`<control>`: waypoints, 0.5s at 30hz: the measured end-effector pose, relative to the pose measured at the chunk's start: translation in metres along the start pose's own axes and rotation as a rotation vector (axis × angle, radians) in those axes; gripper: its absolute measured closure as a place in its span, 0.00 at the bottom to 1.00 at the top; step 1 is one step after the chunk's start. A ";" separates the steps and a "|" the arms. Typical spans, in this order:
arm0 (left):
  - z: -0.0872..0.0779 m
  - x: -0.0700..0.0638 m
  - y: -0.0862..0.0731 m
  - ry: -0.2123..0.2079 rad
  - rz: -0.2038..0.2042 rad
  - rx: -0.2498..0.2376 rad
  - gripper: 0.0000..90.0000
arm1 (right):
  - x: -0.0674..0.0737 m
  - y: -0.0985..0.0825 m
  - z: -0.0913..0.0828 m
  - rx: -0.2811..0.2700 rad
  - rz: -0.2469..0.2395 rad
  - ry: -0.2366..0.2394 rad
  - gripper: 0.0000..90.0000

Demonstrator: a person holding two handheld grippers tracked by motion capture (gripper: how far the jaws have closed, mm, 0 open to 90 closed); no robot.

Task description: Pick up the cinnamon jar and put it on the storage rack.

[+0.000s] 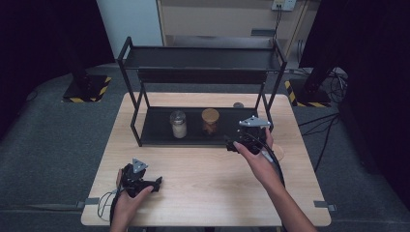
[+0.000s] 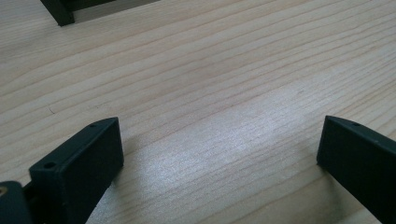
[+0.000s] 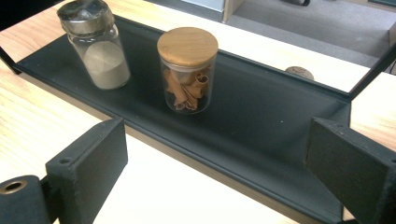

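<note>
A person's right gripper (image 3: 215,172), jaws spread and empty, faces the wooden-lidded jar (image 3: 187,70) mid-shelf on the rack's (image 3: 261,126) lower tray, beside the metal-capped jar (image 3: 94,44). Squaring both jaws around the glass below the lid looks wise. The left gripper (image 2: 219,158) rests released near the desk's (image 2: 210,70) front-left corner.

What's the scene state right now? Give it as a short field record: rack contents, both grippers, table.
rack: black two-tier metal rack at the table's far side
lower shelf: glass jar with metal lid, pale powder inside; beside it glass jar with wooden lid, brown curled pieces inside; both upright, apart
upper shelf: nothing seen on it
right gripper: open, nothing between the jaws, at the lower shelf's front edge, aimed toward the jars
left gripper: open, empty, low over bare wood near the table's front
table: light wooden table
</note>
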State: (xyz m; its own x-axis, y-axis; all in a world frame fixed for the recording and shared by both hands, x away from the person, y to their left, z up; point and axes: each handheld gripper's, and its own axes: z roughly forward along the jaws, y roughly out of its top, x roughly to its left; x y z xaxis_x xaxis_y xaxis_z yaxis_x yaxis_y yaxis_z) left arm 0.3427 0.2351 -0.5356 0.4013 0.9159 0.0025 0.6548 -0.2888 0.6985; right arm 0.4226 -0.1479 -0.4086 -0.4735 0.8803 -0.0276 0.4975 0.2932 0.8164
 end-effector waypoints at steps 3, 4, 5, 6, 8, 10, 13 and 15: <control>0.000 0.000 0.000 0.000 0.000 0.000 0.00 | -0.004 -0.001 -0.004 0.002 -0.001 -0.005 0.07; 0.000 0.000 0.000 0.000 0.000 0.000 0.00 | -0.005 -0.002 -0.005 0.003 0.002 -0.006 0.07; 0.000 0.000 0.000 0.000 0.000 0.000 0.00 | -0.006 -0.002 -0.006 0.004 0.004 -0.007 0.07; 0.000 0.000 0.000 0.000 0.000 0.000 0.00 | -0.007 -0.003 -0.008 0.003 0.004 -0.008 0.07; 0.000 0.000 0.000 0.000 0.000 0.000 0.00 | -0.009 -0.004 -0.010 0.002 0.005 -0.009 0.07; 0.000 0.000 0.000 0.000 0.000 0.000 0.00 | -0.011 -0.006 -0.012 0.006 0.006 -0.010 0.07; 0.000 0.000 0.000 0.000 0.000 0.000 0.00 | -0.014 -0.009 -0.015 0.011 0.008 -0.012 0.07; 0.000 0.000 0.000 0.000 0.000 0.000 0.00 | -0.016 -0.011 -0.017 0.012 0.009 -0.014 0.07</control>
State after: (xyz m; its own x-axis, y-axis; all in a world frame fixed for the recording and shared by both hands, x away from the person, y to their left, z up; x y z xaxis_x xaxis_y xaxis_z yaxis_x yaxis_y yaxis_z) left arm 0.3427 0.2351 -0.5356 0.4015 0.9159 0.0028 0.6546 -0.2891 0.6985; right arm 0.4124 -0.1716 -0.4073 -0.4587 0.8881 -0.0290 0.5104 0.2901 0.8095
